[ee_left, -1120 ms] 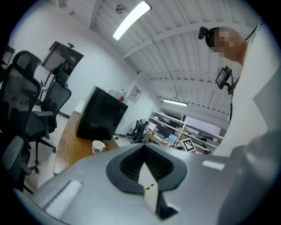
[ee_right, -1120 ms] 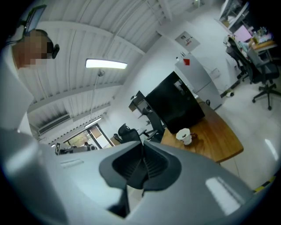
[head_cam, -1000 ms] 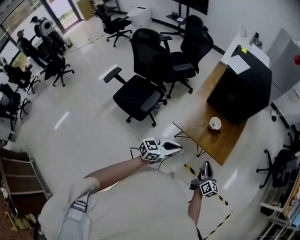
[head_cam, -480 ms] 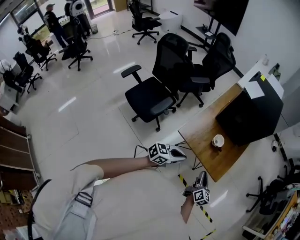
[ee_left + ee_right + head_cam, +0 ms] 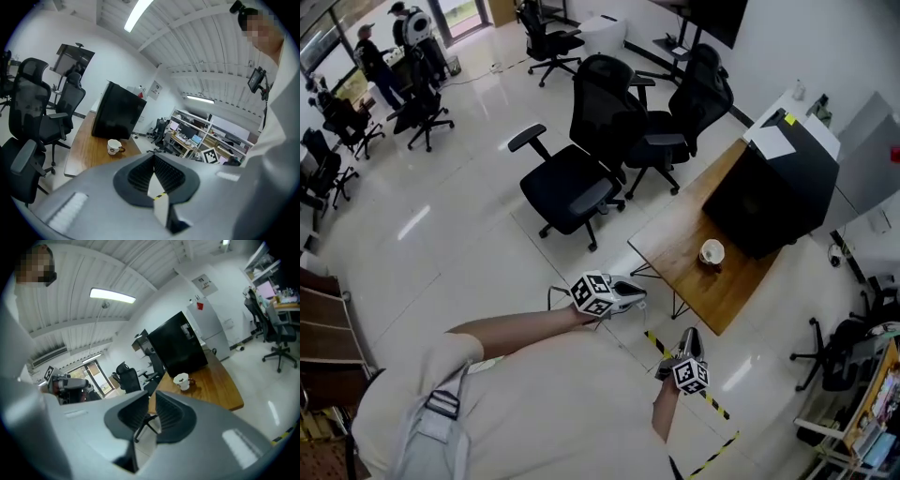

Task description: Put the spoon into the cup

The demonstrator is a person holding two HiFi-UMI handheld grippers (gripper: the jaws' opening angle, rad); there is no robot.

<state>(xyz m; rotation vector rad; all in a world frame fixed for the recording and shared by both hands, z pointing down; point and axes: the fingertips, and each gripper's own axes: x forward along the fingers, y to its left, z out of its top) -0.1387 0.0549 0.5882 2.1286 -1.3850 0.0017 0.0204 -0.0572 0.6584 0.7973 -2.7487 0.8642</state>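
approach step: left gripper (image 5: 639,294) jaws together, right gripper (image 5: 689,334) just cracked apart, empty; cup (image 5: 711,251) on table (image 5: 670,246) at 1 o'clock, no spoon seen; next step closer.

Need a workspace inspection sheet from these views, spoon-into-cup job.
surface: wooden table, mostly bare.
job's things: white cup upright on the table; spoon, nothing seen.
clutter: big black box beside the cup, papers on top.
grippers: left tongs shut, empty; right tongs just been opening, narrow gap, nothing between; both short of the table.
cables: nothing seen on the table.
surroundings: office chairs, striped floor tape, people far off.
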